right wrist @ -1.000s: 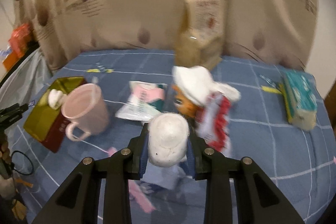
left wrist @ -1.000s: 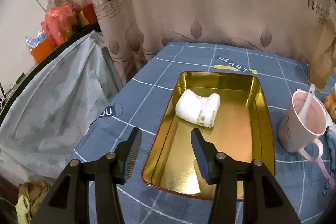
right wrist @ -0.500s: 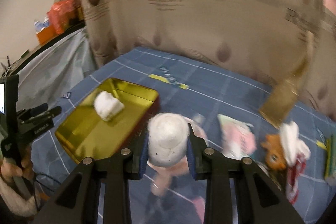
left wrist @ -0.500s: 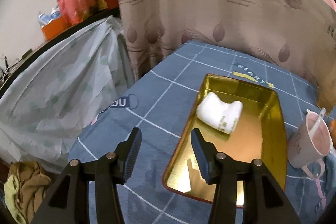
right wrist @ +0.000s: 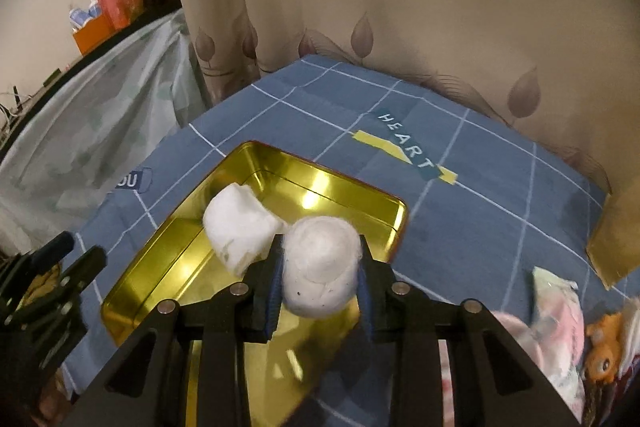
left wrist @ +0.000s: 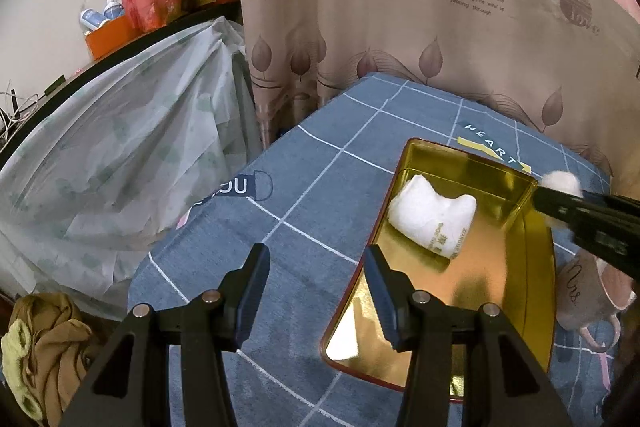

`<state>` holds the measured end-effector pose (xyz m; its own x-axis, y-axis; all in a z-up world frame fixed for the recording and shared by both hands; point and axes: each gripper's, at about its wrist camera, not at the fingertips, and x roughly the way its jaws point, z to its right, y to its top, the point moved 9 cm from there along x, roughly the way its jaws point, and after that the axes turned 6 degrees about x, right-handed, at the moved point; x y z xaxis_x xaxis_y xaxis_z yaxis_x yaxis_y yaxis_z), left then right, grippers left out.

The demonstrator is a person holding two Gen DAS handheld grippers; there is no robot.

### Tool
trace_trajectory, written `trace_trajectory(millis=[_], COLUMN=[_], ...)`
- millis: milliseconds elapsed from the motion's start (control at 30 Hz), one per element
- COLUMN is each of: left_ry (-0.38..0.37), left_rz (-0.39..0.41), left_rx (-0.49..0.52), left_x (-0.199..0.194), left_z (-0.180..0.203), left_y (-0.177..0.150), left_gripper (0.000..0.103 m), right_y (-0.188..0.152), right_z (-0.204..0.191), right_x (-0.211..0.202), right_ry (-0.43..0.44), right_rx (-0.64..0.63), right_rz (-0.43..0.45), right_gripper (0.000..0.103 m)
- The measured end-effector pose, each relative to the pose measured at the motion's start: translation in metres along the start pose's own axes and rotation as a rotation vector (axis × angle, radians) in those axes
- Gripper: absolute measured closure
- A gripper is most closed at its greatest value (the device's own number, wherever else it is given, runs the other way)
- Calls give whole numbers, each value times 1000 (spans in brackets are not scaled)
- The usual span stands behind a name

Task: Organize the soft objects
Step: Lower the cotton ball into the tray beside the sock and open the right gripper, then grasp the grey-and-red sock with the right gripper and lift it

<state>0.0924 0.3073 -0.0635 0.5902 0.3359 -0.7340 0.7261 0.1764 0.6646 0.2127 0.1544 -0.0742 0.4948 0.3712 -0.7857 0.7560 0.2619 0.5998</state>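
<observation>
A gold tin tray (left wrist: 492, 291) lies on the blue checked tablecloth with a folded white soft pad (left wrist: 434, 215) in its far half. My right gripper (right wrist: 320, 247) hovers over the tray (right wrist: 168, 267) beside the pad (right wrist: 240, 227). A white cotton ball (right wrist: 320, 267) sits between its pads, which still touch it as the jaws are opening. The left wrist view shows this gripper (left wrist: 556, 203) and ball (left wrist: 562, 181) entering from the right. My left gripper (left wrist: 316, 255) is open and empty above the tray's near left edge, and its tips (right wrist: 80, 249) show at the lower left.
A pink mug (left wrist: 580, 291) stands right of the tray. A packet (right wrist: 560, 307), an orange plush toy (right wrist: 604, 359) and a gold paper bag (right wrist: 620, 239) lie further right. Plastic-covered furniture (left wrist: 100, 167) flanks the table's left edge, and a curtain hangs behind.
My right gripper has swung left with the cotton ball, from over the toys and mug to above the tray. My left gripper has drifted left, so the tray sits further right in its view.
</observation>
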Motion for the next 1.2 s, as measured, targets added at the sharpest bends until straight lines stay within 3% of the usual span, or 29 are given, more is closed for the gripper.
trace_trajectory(millis=[467, 600, 633, 900, 1033, 1200], left_ry=[-25, -31, -31, -25, -20, -10], left_rz=[-14, -20, -20, -4, -1, 6], left_rx=[-37, -31, -30, -10, 3, 12], left_x=[4, 5, 4, 4, 2, 0], left_z=[-5, -4, -3, 2, 5, 6], left_y=[-1, -1, -1, 0, -1, -2], left_gripper=[53, 53, 53, 53, 53, 53], right_y=[4, 4, 5, 10, 1, -21], right_z=[-1, 0, -1, 6, 29, 80], right_x=[49, 52, 49, 1, -42, -82], right_ry=[-56, -69, -72, -47, -43, -110], right_rx=[1, 11, 10, 33, 59, 107], right_rz=[-49, -48, -35, 40, 93, 124], right_gripper=[69, 35, 31, 30, 27, 27])
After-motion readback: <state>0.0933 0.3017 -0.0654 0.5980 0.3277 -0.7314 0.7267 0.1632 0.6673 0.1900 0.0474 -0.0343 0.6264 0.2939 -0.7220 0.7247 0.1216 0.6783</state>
